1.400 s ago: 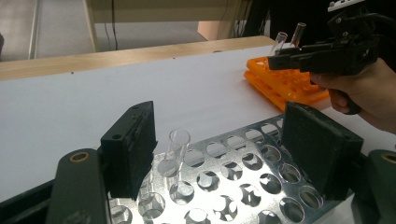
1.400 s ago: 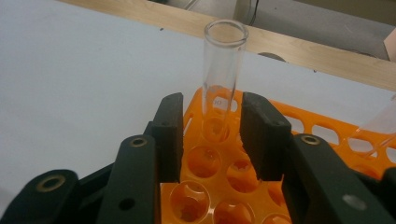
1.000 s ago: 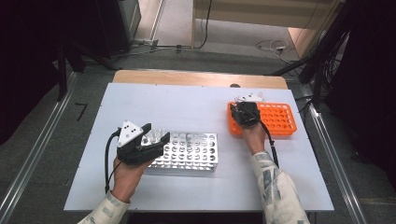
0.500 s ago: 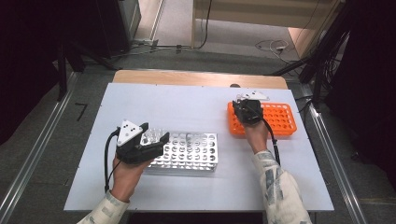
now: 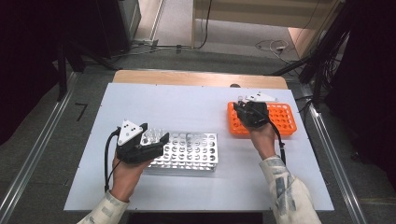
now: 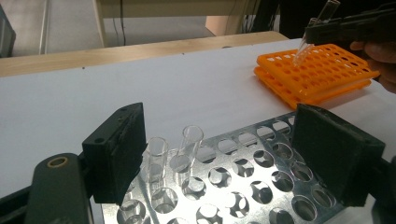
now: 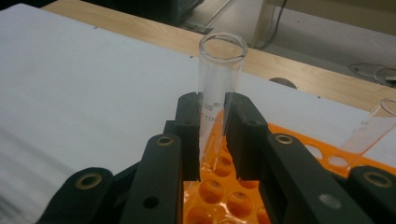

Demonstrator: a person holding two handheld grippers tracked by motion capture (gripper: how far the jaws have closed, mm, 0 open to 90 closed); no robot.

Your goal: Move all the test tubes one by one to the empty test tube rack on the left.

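A glass tube point(image 7: 219, 88) is clamped upright in the right tongs point(image 7: 214, 140), lifted just above the orange rack point(image 5: 285, 116). The left tongs point(image 6: 224, 154) are held apart around two tubes point(image 6: 173, 156), seemingly untouched, in the metal rack point(image 5: 196, 149), well leftward on the tabletop point(image 5: 187, 102).
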